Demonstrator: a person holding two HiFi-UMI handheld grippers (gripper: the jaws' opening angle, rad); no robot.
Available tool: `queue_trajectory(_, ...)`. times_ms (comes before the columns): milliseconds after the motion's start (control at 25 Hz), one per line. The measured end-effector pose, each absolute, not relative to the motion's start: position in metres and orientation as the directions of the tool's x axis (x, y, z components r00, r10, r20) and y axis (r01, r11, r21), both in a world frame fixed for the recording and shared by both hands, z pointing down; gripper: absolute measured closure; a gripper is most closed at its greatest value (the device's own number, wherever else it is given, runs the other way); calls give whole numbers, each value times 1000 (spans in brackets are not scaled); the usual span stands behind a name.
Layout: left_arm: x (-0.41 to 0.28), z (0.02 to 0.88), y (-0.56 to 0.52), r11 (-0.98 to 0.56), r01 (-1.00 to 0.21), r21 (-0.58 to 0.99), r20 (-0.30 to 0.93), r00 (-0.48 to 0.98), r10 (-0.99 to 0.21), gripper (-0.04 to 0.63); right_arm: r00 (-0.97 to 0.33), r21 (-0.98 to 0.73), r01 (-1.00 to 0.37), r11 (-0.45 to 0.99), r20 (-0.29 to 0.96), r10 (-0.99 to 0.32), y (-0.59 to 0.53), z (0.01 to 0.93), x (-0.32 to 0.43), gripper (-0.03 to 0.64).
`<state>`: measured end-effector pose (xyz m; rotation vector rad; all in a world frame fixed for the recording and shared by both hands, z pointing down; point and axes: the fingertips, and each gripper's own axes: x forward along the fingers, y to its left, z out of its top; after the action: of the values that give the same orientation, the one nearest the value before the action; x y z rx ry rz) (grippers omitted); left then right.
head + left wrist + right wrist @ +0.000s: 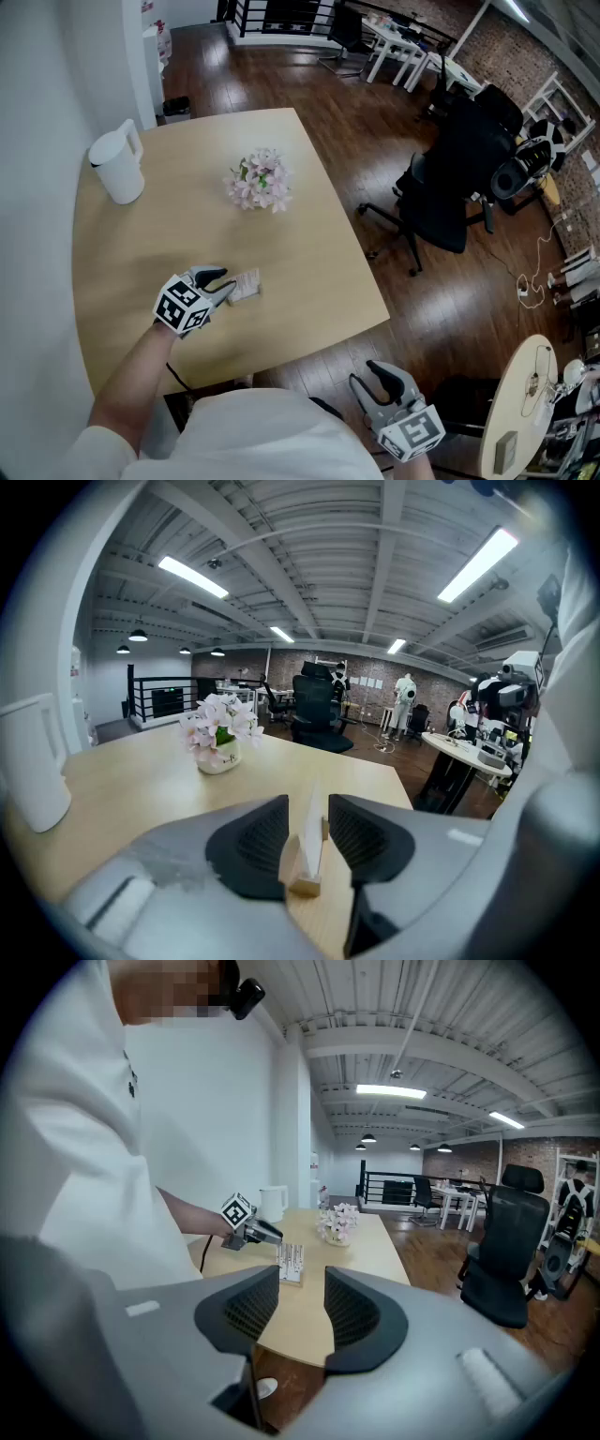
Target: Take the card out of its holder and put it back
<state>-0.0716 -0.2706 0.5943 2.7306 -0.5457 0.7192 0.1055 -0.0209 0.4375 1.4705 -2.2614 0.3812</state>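
Observation:
A white card (312, 829) stands upright in a small wooden holder (302, 881) on the light wooden table (319, 253). My left gripper (226, 281) straddles the card, one dark pad on each side. A thin gap shows on both sides, so the jaws are open and not pressing. In the head view the card (246, 284) sits just right of the left fingertips. My right gripper (367, 375) hangs off the table's near edge beside the person's white shirt, open with nothing between its jaws. In the right gripper view the card (292, 1262) is far ahead, with the left gripper (266, 1233) beside it.
A white jug (117, 167) stands at the table's far left near the wall. A pot of pink flowers (260, 178) sits mid-table. A black office chair (450, 187) is on the dark wood floor to the right, and a round white table (516, 412) at the lower right.

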Motion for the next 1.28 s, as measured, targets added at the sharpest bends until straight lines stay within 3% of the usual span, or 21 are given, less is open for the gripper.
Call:
queue_trajectory(280,-64,623,-280,-909,-366,199,544,813,-209,472,-304,-3,-937,349,499,-811,-35,442,104,460)
queue_trajectory(480,-60,631,-279,-917,-336,216,545,821,-173,563,-279,-8,-947,321,513,-812,-36,446,103,460)
queue_trajectory(680,-59,631,-278,-924,-309,224,534,832,-148,578,-272,-13,-950,311,520,-810,-38,451,103,460)
queue_trajectory(1040,-61,605,-282,-934,-305,189,503,847,-175,580,-290,-17,-944,328,509,-810,-37,454,103,460)
queue_trajectory(1280,-69,565,-286,-925,-353,140,459,851,-255,578,-328,-28,-932,361,486,-810,-34,454,110,460)
